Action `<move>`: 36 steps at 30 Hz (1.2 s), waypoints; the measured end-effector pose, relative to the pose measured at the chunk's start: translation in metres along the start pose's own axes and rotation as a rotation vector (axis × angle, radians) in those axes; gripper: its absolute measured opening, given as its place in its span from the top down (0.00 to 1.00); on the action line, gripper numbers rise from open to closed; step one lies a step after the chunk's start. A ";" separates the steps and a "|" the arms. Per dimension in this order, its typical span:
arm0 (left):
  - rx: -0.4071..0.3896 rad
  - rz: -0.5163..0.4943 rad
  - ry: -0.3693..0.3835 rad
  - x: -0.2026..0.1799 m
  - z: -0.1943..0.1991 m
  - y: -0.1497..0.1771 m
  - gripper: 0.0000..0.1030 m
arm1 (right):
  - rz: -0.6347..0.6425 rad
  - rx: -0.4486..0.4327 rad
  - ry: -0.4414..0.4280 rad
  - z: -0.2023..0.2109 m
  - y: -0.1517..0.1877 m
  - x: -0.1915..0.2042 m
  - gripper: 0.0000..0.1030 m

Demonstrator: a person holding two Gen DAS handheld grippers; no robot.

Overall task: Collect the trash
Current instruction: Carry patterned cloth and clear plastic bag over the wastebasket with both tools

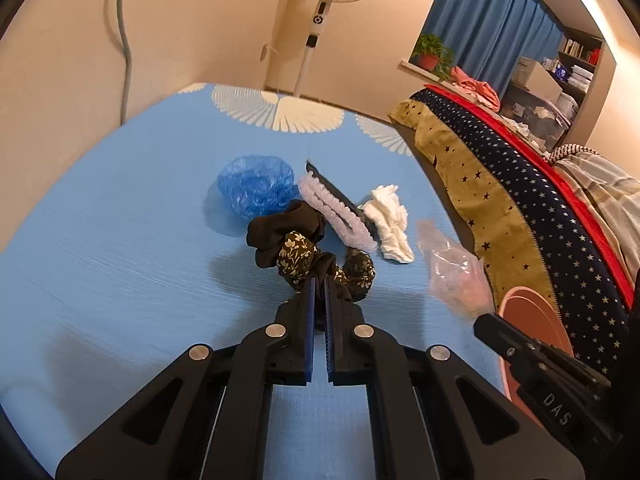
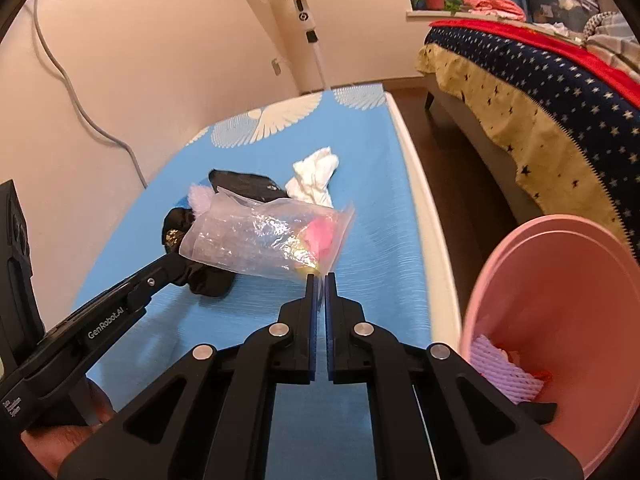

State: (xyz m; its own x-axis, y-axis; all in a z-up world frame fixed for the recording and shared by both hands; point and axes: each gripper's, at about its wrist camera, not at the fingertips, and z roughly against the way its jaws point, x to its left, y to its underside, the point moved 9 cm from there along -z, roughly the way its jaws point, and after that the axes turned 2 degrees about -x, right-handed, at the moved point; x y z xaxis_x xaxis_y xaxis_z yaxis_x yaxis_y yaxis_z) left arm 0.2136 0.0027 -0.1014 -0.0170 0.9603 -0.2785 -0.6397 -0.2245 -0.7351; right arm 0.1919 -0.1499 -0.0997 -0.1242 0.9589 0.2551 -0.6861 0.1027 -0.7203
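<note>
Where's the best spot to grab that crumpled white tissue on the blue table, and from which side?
Pinch the crumpled white tissue at its raised, bunched top, coming down from above on the side toward the table's open edge. It lies loose, and the black brush sits close on its other side, so that edge side looks clearer for the fingers.

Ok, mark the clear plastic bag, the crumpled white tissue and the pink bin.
clear plastic bag [image 2: 256,240], right wrist view, middle of its body.
crumpled white tissue [image 1: 388,218], left wrist view, its centre.
pink bin [image 2: 560,304], right wrist view, bare inner wall.
</note>
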 end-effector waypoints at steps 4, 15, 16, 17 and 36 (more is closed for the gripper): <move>-0.022 -0.025 0.003 -0.004 0.020 -0.001 0.96 | -0.003 -0.025 0.009 0.019 -0.003 -0.003 0.97; -0.074 -0.064 0.024 -0.020 0.069 0.001 0.96 | 0.007 -0.094 0.038 0.073 -0.003 -0.009 0.97; -0.078 -0.068 0.028 -0.022 0.073 0.002 0.96 | 0.008 -0.099 0.041 0.077 -0.003 -0.009 0.97; -0.081 -0.073 0.030 -0.023 0.076 0.002 0.96 | 0.012 -0.108 0.047 0.082 -0.004 -0.009 0.96; -0.098 -0.124 0.082 -0.060 0.097 0.011 0.96 | -0.025 -0.209 0.129 0.142 -0.014 -0.047 0.96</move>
State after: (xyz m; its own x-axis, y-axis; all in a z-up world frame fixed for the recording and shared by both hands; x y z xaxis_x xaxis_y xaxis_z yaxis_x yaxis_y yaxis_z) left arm 0.1333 -0.0417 -0.0330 0.1228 0.9657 -0.2287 -0.5548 -0.1243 -0.8226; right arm 0.1053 -0.2339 -0.0102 -0.0068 0.9799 0.1996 -0.5233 0.1666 -0.8357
